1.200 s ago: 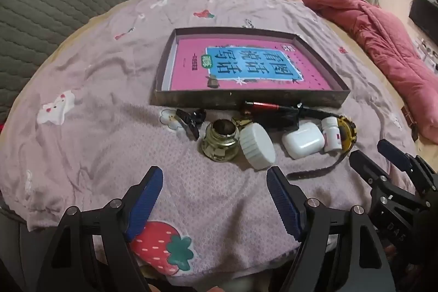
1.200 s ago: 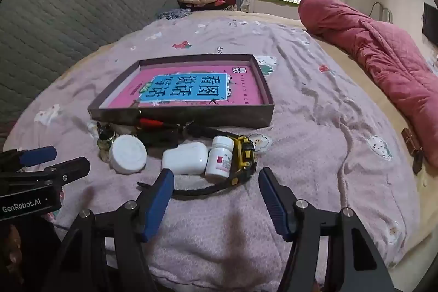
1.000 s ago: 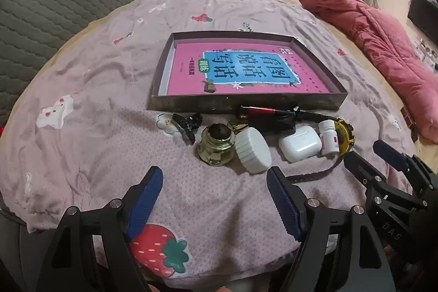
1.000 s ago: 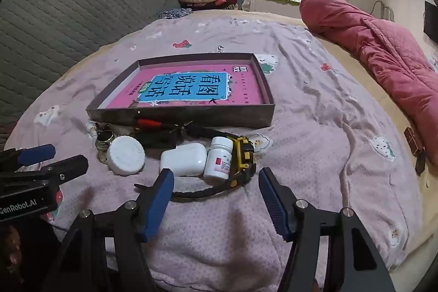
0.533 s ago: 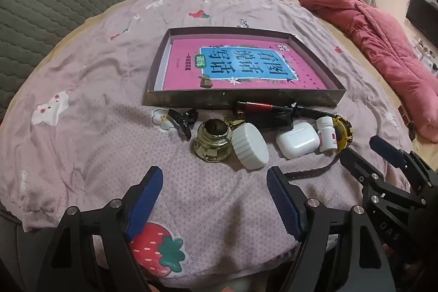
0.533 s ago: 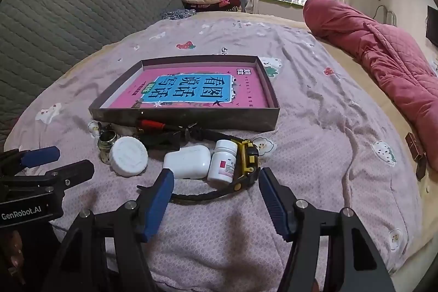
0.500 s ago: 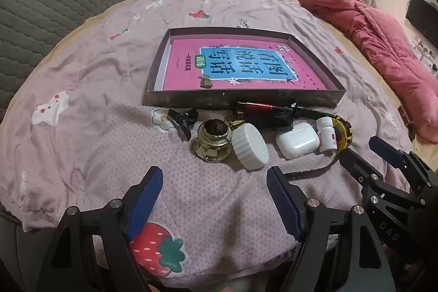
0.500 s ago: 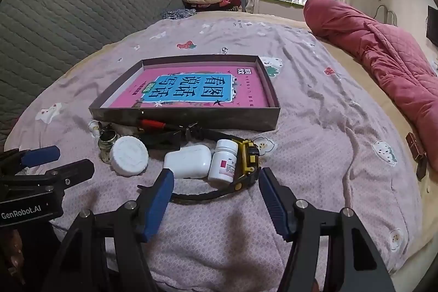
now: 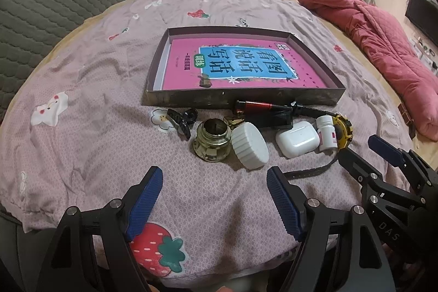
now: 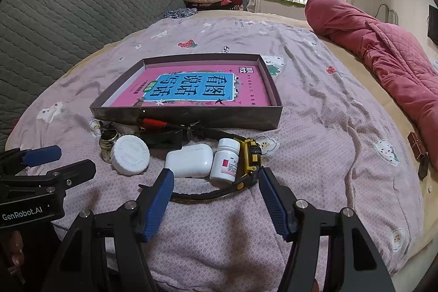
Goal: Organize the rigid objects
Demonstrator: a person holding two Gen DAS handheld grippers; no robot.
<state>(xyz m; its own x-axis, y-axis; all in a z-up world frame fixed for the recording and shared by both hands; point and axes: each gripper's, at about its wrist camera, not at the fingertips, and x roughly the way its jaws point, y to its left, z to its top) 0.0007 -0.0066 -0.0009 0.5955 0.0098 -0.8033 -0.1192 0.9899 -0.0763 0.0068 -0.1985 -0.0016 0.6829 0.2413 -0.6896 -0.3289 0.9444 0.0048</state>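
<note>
Now the right claw (image 10: 215,182) has crept closer to the pill bottle (image 10: 225,159) and watch (image 10: 250,155), released like the left claw (image 9: 215,185); nothing is boxed yet.

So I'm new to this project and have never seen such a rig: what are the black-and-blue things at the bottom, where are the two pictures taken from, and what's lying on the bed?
They are hand-held tongs, one in each of a person's hands, each with a camera looking forward along its two blue-padded fingers. One picture is from the left tongs, the other from the right tongs; each also shows the other at its edge. Both are open and hold nothing.

On the bedspread lies a shallow box with a pink book inside. In front of it: a black hair clip, a small glass jar, its white lid, a red and black pen, a white earbud case, a white pill bottle and a yellow watch.
</note>
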